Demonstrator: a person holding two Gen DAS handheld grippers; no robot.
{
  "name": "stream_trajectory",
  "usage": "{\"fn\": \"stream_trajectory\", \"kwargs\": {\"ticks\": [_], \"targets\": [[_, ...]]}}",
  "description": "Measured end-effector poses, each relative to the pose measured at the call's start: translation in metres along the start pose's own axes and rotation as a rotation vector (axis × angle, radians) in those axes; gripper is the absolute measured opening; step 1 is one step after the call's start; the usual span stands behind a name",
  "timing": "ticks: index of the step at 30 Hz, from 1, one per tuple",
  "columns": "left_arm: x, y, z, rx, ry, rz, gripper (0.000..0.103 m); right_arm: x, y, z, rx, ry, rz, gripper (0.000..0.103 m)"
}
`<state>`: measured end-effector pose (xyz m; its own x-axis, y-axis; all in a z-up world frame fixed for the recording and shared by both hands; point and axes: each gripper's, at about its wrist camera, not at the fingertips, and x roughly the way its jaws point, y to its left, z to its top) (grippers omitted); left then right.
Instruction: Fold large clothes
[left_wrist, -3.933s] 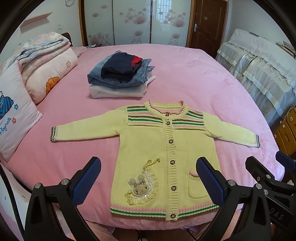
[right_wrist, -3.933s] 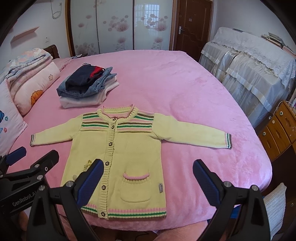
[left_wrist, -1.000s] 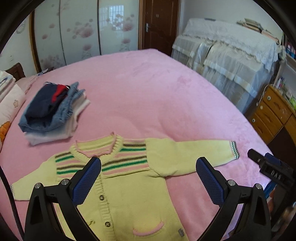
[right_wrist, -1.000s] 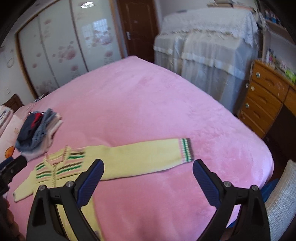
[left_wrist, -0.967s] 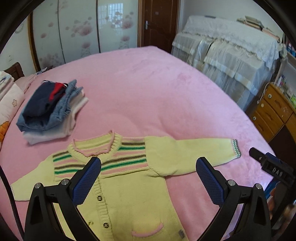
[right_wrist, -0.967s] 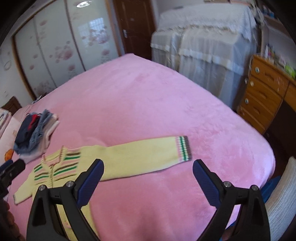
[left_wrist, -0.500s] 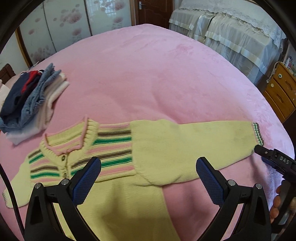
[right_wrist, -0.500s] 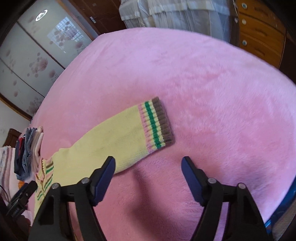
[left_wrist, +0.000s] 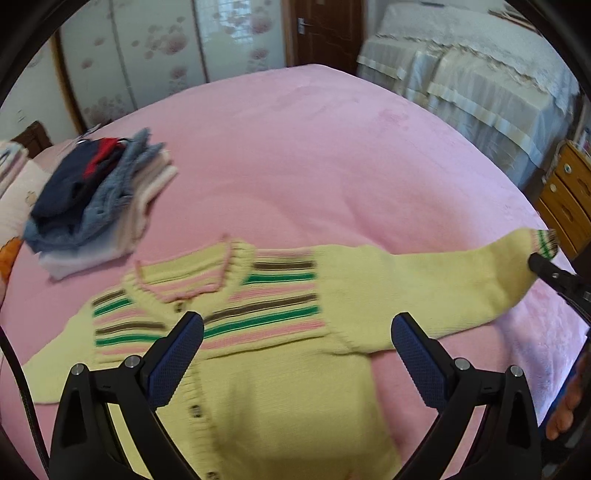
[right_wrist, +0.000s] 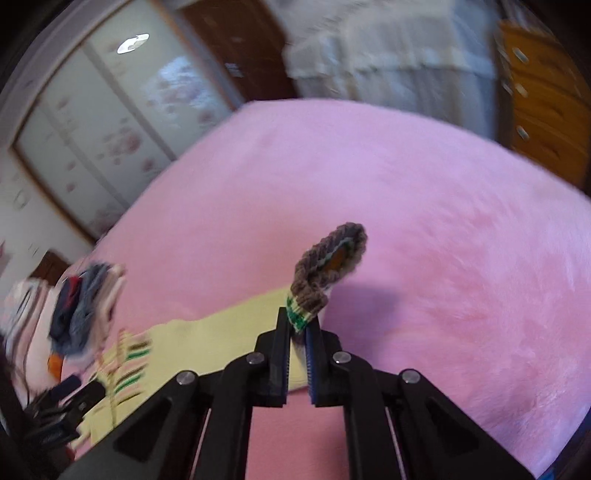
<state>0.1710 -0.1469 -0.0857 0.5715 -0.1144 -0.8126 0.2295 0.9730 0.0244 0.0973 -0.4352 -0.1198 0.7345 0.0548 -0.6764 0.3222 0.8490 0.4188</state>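
Observation:
A yellow knit cardigan with pink, green and brown stripes lies front up on the pink bed. My left gripper is open and empty, hovering above the cardigan's chest. My right gripper is shut on the cardigan's striped sleeve cuff and holds it raised off the bed. That gripper also shows at the right edge of the left wrist view, with the sleeve lifted toward it. The cardigan's hem is hidden below the left gripper.
A stack of folded clothes sits on the bed at the back left. Pillows lie at the left edge. A wooden drawer chest and a cloth-covered piece of furniture stand to the right of the bed.
My right gripper has closed on the sleeve cuff and lifted it off the bed. My left gripper has stayed open and shifted slightly over the cardigan's chest.

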Motion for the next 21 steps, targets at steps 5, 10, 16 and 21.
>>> {"fn": "stream_trajectory", "kwargs": {"ticks": [5, 10, 16, 21], "targets": [[-0.02, 0.06, -0.012, -0.096, -0.004, 0.04, 0.101, -0.022, 0.112, -0.018, -0.244, 0.001, 0.197, 0.007], [-0.017, 0.121, -0.037, -0.218, 0.056, 0.068, 0.101, 0.006, 0.198, -0.069, -0.437, 0.107, 0.303, 0.007], [0.002, 0.149, -0.066, -0.277, 0.124, -0.024, 0.1, 0.074, 0.233, -0.135, -0.58, 0.321, 0.244, 0.014], [0.0, 0.139, -0.069, -0.28, 0.076, -0.159, 0.093, 0.059, 0.217, -0.142, -0.56, 0.353, 0.246, 0.037]]}}
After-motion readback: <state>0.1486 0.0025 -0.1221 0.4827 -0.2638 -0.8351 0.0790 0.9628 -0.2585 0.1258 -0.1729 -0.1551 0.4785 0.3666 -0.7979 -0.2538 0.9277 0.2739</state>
